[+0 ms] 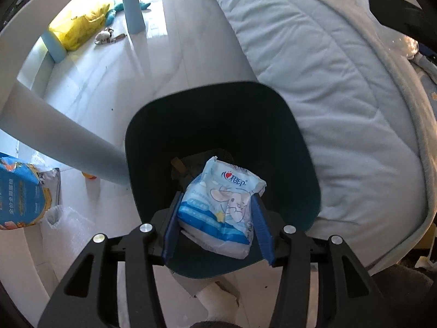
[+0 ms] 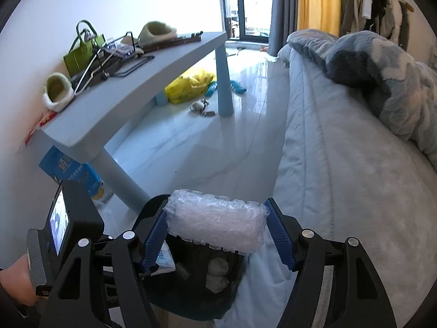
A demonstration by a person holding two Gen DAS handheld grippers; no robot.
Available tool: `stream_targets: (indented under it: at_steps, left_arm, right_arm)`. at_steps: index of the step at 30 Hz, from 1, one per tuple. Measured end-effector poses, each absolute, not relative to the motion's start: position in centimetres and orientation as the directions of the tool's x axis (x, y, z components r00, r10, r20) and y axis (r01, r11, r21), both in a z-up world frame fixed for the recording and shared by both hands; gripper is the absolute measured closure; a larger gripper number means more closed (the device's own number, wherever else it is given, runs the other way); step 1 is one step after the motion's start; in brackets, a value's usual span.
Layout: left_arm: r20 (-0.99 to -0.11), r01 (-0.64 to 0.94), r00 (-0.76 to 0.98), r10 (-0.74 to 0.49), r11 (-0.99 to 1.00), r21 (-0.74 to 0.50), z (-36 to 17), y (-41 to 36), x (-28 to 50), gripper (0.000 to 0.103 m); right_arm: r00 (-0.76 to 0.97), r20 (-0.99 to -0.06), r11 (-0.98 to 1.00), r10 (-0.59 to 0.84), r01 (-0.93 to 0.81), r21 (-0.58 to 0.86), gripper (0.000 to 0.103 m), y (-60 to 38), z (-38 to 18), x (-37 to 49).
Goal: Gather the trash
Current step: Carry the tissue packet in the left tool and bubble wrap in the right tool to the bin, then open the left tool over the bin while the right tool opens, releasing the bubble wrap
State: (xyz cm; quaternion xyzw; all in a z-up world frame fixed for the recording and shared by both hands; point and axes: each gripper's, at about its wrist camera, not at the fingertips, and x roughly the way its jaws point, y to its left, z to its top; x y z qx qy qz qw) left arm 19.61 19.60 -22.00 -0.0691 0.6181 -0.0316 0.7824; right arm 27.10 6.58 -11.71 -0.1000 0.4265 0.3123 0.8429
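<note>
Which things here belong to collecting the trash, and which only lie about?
Belong to the job:
- tissue pack in left tool
- bubble wrap in right tool
- dark bin

Lying about:
- yellow bag
- green slipper
- blanket

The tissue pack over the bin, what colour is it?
Light blue and white tissue pack with a cartoon animal, clearest in the left wrist view.

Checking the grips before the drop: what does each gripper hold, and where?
The left gripper pinches a tissue pack by its two sides, over the bin. The right gripper clamps a bubble wrap wad at its ends.
</note>
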Motion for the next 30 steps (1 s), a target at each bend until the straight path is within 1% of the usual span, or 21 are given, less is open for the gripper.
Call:
stream_targets:
  at_steps: [4,6,8,14,15,17,20,27,30]
  left_arm:
    - [-0.966,-0.036,0.232,-0.116,0.991,-0.128,-22.1,20.1,19.5,0.04]
    - [-0.963,-0.036,0.244,-0.115,0.991,-0.127,-21.7,20.3,19.3,0.039]
    - [-0.958,-0.042,0.263,-0.119,0.99,-0.134,-21.2,20.6,19.2,0.035]
    - [-0.929,-0.071,0.357,-0.101,0.988,-0.135,-18.7,22.0,19.0,0.035]
    - [-0.919,-0.08,0.384,-0.089,0.988,-0.129,-18.1,22.4,18.9,0.035]
    - [-0.898,-0.093,0.431,-0.086,0.986,-0.139,-16.8,23.0,18.7,0.039]
    - [-0.871,-0.1,0.485,-0.076,0.985,-0.142,-15.3,23.4,18.5,0.043]
    - [-0.842,-0.093,0.532,-0.089,0.982,-0.162,-13.7,23.4,18.6,0.05]
    - [-0.833,-0.082,0.546,-0.096,0.983,-0.167,-13.1,23.1,18.7,0.052]
  right_arm:
    - [0.418,-0.803,0.79,0.424,-0.604,0.103,0.033,7.1,-12.9,27.6]
    - [0.402,-0.817,0.794,0.414,-0.599,0.108,0.033,7.3,-13.6,27.8]
    - [0.39,-0.829,0.796,0.402,-0.596,0.106,0.033,7.4,-14.3,28.0]
    - [0.35,-0.86,0.797,0.371,-0.596,0.101,0.033,8.4,-16.6,28.2]
    - [0.343,-0.864,0.795,0.368,-0.598,0.101,0.033,8.5,-16.9,28.2]
    - [0.329,-0.875,0.792,0.354,-0.603,0.095,0.033,8.9,-17.7,28.2]
    - [0.3,-0.892,0.786,0.339,-0.611,0.094,0.033,9.5,-18.9,28.0]
    - [0.268,-0.926,0.755,0.267,-0.656,0.027,0.033,11.1,-21.4,27.1]
    - [0.251,-0.934,0.746,0.254,-0.665,0.024,0.033,11.3,-22.2,26.8]
